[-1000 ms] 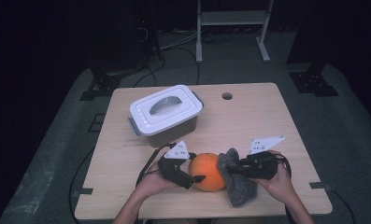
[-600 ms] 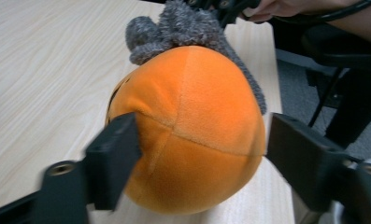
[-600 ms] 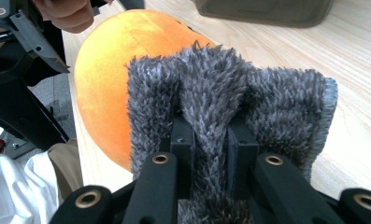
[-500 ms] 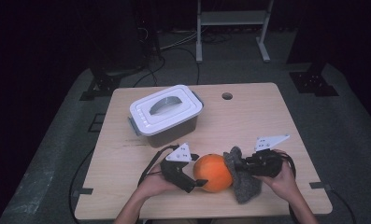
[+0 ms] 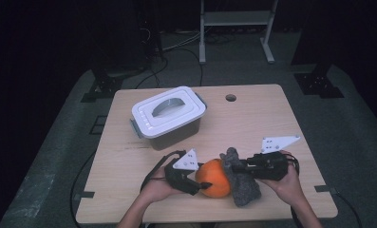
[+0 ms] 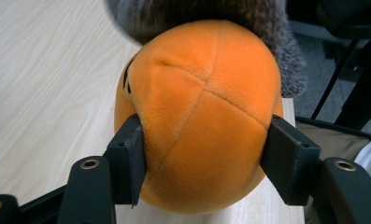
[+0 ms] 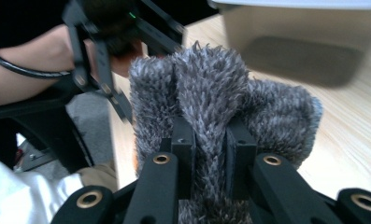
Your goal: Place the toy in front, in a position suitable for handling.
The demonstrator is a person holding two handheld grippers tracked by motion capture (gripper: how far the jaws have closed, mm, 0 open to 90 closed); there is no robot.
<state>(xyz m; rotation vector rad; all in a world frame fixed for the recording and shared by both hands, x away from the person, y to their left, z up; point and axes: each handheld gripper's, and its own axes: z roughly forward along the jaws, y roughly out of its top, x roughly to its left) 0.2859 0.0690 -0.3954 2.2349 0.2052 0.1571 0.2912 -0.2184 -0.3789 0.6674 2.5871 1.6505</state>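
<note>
While our left gripper [image 5: 201,184] clamps the orange plush ball [image 5: 215,177] from both sides, jaws spread wide around its girth (the left gripper view shows each jaw pressed into the fabric), our right gripper [image 5: 237,166] pinches a fold of the grey furry cloth [image 5: 241,183] with its jaws drawn narrow. We see the ball resting on the wooden table [image 5: 252,123] near its front edge, between our two hands, with the grey cloth draped against its right side and touching it. Farther back on the table, left of centre, stands a grey plastic storage box [image 5: 169,117] with its white handled lid on, well apart from the ball.
</note>
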